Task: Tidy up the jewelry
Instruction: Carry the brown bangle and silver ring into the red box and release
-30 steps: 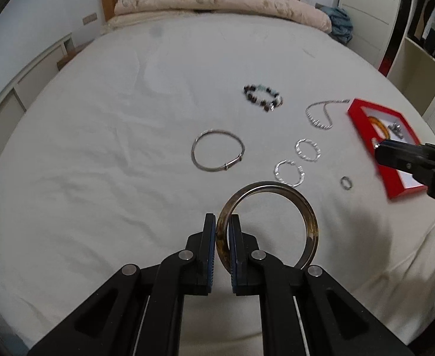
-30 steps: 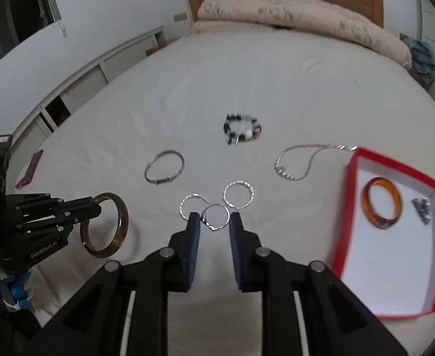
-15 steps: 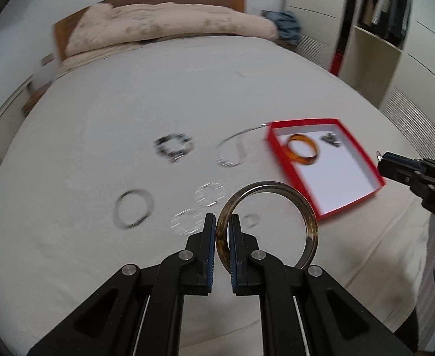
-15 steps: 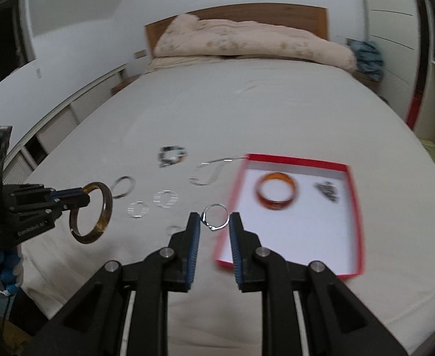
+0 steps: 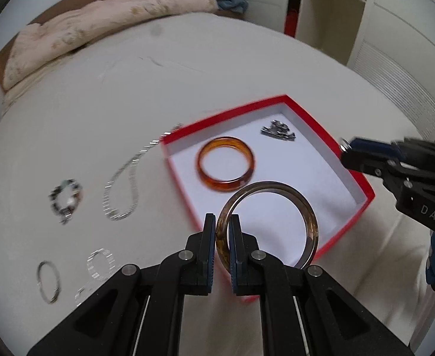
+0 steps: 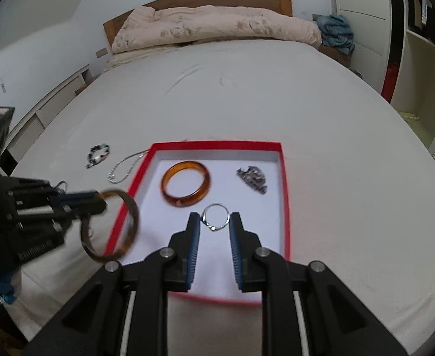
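Both of my grippers have swung across from the loose jewelry on the bedspread, and the red box (image 6: 285, 195) that sat off to the side a second ago now lies right ahead of them. My left gripper (image 5: 222, 231) is clamped on the rim of the dark brown bangle (image 5: 276, 216), which stands on edge and sticks out forward and to the right of the fingers, hanging over the near left wall of the box. My right gripper (image 6: 214, 222) pinches a thin silver ring (image 6: 216, 216) between its pads; the jaws stand fairly wide because the ring spans them, so the hold looks light to me. Beyond the ring, on the box floor, lie the amber bangle (image 6: 185, 188) and, to its right, a small silver cluster (image 6: 252, 178). Out past my left gripper, on the bed (image 6: 247, 103), the silver chain (image 5: 122, 190), the beaded bracelet (image 5: 66, 198) and a few thin silver hoops (image 5: 100, 264) are not yet sorted. The risks as I judge them: the ring could spring out sideways if I squeeze or tilt, and it is small enough to get lost in the sheet. The dark bangle, let go over the wall, could tip outward and roll off the mattress edge, or clip the box and shift it. Dropped from height, it could knock the amber bangle. With both grippers near together over the box, they could also bump.
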Demonstrator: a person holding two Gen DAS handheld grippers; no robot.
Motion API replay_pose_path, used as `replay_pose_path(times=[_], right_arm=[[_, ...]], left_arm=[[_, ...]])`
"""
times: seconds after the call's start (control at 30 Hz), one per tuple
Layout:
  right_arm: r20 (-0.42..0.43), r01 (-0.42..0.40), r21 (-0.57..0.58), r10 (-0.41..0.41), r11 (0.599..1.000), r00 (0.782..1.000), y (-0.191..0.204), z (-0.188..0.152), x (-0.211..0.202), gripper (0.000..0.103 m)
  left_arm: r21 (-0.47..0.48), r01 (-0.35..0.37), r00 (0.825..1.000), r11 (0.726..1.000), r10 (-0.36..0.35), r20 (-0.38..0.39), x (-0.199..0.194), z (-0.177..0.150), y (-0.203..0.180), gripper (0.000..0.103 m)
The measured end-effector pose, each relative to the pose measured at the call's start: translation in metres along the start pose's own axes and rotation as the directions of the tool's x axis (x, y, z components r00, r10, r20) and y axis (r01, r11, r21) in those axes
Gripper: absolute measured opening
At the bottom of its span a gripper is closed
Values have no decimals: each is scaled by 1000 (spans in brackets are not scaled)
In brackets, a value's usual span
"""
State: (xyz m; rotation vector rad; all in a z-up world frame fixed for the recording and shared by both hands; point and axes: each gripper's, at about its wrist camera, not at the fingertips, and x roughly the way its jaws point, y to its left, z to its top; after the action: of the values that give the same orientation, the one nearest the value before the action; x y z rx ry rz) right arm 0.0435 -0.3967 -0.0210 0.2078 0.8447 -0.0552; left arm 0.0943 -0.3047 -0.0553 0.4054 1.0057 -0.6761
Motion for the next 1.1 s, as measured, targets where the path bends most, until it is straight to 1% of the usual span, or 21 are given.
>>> replay_pose_path(times=[0.13,0.23,0.3,0.4,0.47,0.53,0.6,0.63,0.67,0.7,0.73,0.77,0.87,1.0,1.1], right_arm=[[-26,-13,-6,13,1000,1000,-9,2,23,19],[-51,-31,-4,31,1000,998,-13,-4,38,19],[-59,-40,1,40,999,997,-15,-7,45,19],[-69,-52,7,53,999,996,-18,-12,51,19],[-77,-55,7,56,998,995,-20,-14,53,19],[-83,-56,7,56,998,995,-21,-16,55,19],[-90,-50,10,51,999,995,-24,-17,57,19],[-92,-48,13,49,999,995,-25,-18,58,19],[-94,-45,16,46,999,994,-25,-18,58,19],[-96,-42,15,43,999,994,-25,-19,58,19],[-97,-41,15,42,999,994,-26,-19,58,19],[-103,-38,11,38,999,994,-25,-20,59,19],[-123,-28,-11,27,1000,992,-18,-20,64,19],[-147,-27,-43,21,999,989,-7,-21,68,19],[-177,-17,-66,5,998,984,1,-22,73,19]], left_arm=[[8,8,998,1000,-7,-57,37,8,-11,8],[8,4,996,1000,-4,-89,60,10,-15,8],[3,14,994,1000,-14,-106,73,12,-20,8],[5,30,993,1000,-30,-116,88,16,-29,8],[14,40,994,999,-38,-102,91,20,-36,8],[11,78,993,997,-76,-95,97,29,-43,8],[0,113,989,994,-112,-92,101,35,-45,12],[-2,113,989,994,-112,-92,102,36,-44,16],[-3,116,990,993,-115,-86,100,35,-43,31],[-2,115,991,993,-115,-72,96,32,-40,43],[-3,116,991,993,-116,-66,94,31,-38,47],[-10,117,991,993,-117,-61,92,30,-34,49],[-43,119,992,992,-120,-41,77,23,-19,49],[-93,96,995,991,-97,-11,57,13,1,49],[-135,69,998,988,-68,12,41,3,23,50]])
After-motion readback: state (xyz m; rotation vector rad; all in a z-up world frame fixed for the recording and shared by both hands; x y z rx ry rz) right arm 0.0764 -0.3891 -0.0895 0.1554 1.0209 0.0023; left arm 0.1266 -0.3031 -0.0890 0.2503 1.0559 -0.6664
